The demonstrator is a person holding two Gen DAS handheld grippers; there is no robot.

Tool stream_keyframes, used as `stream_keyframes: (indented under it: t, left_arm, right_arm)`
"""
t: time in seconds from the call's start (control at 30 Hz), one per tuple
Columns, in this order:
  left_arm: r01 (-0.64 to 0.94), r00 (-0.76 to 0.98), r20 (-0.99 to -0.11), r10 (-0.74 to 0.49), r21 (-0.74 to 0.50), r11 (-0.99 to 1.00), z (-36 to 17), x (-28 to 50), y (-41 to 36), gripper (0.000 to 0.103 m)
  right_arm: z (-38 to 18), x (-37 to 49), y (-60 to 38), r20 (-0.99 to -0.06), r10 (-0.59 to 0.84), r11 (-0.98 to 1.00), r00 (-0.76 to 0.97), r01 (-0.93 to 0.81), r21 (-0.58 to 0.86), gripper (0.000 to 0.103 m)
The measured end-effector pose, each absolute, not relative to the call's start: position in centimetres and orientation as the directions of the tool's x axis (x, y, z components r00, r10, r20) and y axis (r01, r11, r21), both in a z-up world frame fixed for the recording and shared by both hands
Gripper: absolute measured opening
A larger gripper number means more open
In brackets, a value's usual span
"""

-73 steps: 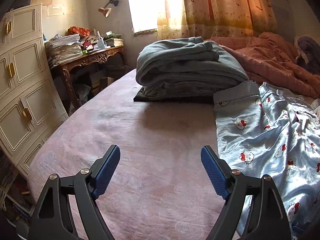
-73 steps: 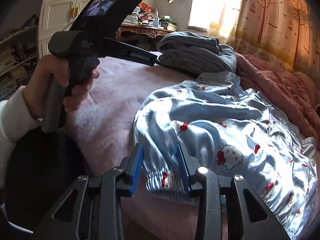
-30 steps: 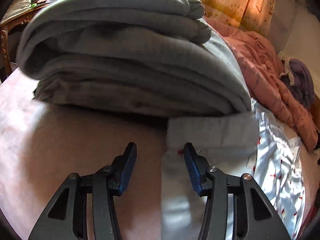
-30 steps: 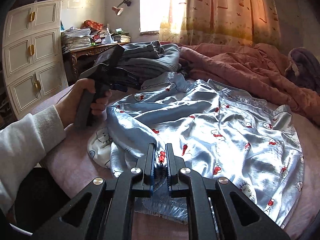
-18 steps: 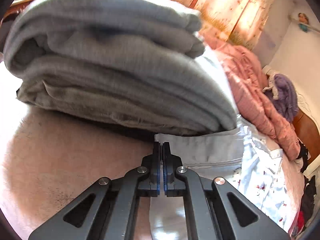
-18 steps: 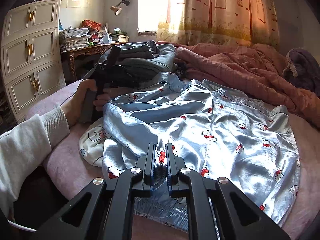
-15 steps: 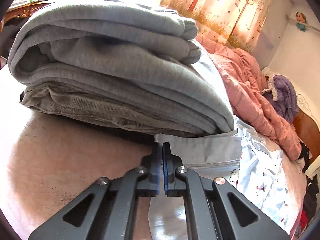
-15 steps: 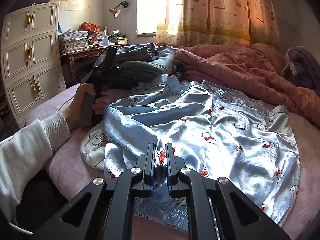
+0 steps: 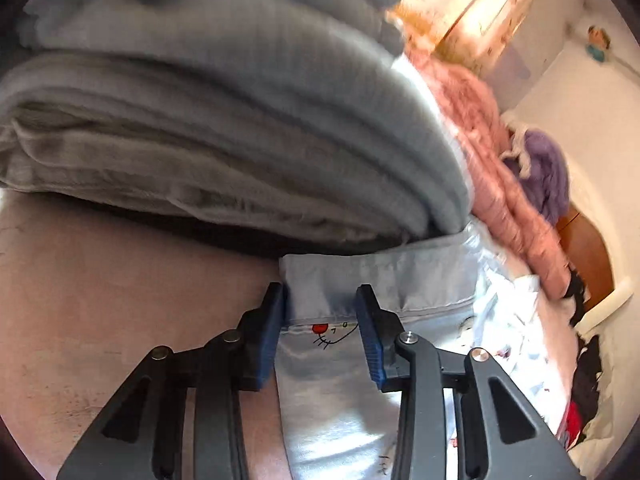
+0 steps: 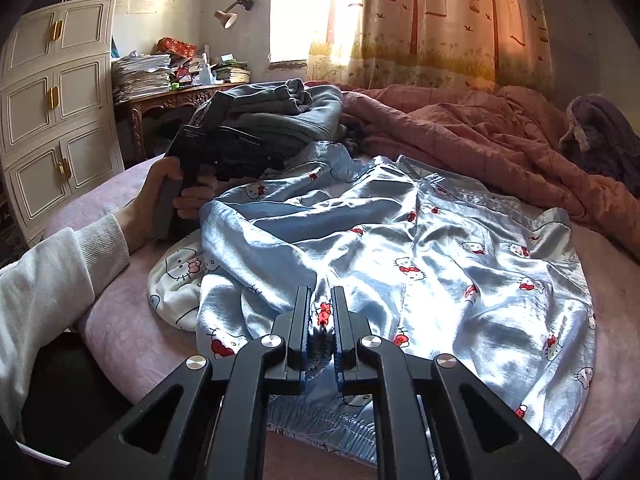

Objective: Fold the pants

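The light blue satin pants point(image 10: 440, 248) with a cartoon cat print lie spread and creased on the pink bed. My right gripper point(image 10: 320, 316) is shut on their gathered waistband at the near edge. At the far end, one leg's cuff point(image 9: 380, 276) lies against a pile of folded grey clothes point(image 9: 240, 120). My left gripper point(image 9: 320, 308) is down at that cuff, its jaws opening, with the cuff's corner between the blue pads and the pads not pressing on it. In the right wrist view a hand point(image 10: 160, 196) in a white sleeve holds the left gripper's black body point(image 10: 228, 148).
The grey clothes pile point(image 10: 296, 116) stands just behind the cuff. A rumpled pink quilt point(image 10: 480, 140) fills the back right of the bed. A white cat-print cloth point(image 10: 176, 276) lies at the pants' left. A cream cabinet point(image 10: 60, 120) and cluttered desk point(image 10: 168, 96) stand left of the bed.
My left gripper was shut at the cuff's edge half a second ago; now its jaws stand apart around the cuff's corner and it has tipped lower and closer. The right gripper kept still.
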State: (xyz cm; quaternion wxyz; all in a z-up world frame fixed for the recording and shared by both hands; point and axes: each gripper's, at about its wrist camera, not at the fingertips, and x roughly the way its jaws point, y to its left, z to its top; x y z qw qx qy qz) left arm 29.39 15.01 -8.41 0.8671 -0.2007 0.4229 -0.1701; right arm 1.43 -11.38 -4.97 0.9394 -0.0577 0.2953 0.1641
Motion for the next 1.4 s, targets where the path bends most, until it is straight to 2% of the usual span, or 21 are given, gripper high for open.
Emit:
stream_keyframes:
  t: [0.1,0.13,0.2,0.23,0.37,0.53,0.8,0.97,1.1,1.4]
  left_arm:
    - [0.117,0.583,-0.65,-0.488,-0.527,0.842,-8.7,29.7,15.3,0.038]
    - [0.112,0.585,-0.649,-0.487,-0.53,0.841,-8.9,29.7,15.3,0.034]
    - [0.088,0.607,-0.658,-0.446,-0.502,0.86,-9.2,29.1,15.3,0.003]
    - [0.092,0.611,-0.653,-0.447,-0.503,0.86,-9.2,28.9,15.3,0.001]
    - [0.12,0.69,-0.593,-0.416,-0.473,0.873,-7.8,27.4,15.1,0.001]
    - [0.14,0.758,-0.559,-0.336,-0.364,0.921,-4.4,26.7,12.8,0.001]
    - [0.238,0.78,-0.494,-0.384,-0.332,0.912,3.0,27.3,6.9,0.001]
    - [0.28,0.771,-0.514,-0.377,-0.258,0.925,5.9,28.7,-0.8,0.001]
    - [0.33,0.734,-0.518,-0.439,-0.293,0.897,6.8,29.8,-6.7,0.001]
    - [0.411,0.657,-0.586,-0.474,-0.25,0.877,4.7,32.1,-21.4,0.001]
  right_arm:
    - [-4.9,1.4,-11.4,-0.567,0.271,0.939,0.778,-0.343,-0.022,0.009]
    - [-5.0,1.4,-11.3,-0.566,0.27,0.939,0.779,-0.344,-0.025,0.009]
    - [-5.0,1.3,-11.1,-0.567,0.268,0.939,0.779,-0.343,-0.026,0.009]
    - [-5.1,1.3,-11.0,-0.57,0.268,0.938,0.777,-0.344,-0.029,0.009]
    - [-4.7,1.3,-11.0,-0.561,0.266,0.941,0.784,-0.337,-0.025,0.009]
    - [-3.7,0.9,-12.0,-0.527,0.264,0.953,0.808,-0.302,0.014,0.009]
    - [-2.1,-1.8,-15.4,-0.434,0.185,0.98,0.882,-0.199,0.014,0.009]
    - [-2.1,-2.7,-19.1,-0.448,0.136,0.99,0.884,-0.13,0.045,0.009]
    - [-3.0,-3.0,-21.9,-0.487,0.099,0.995,0.867,-0.086,0.05,0.009]
    - [-5.0,-4.5,-26.7,-0.56,0.07,0.996,0.826,-0.025,0.088,0.009]
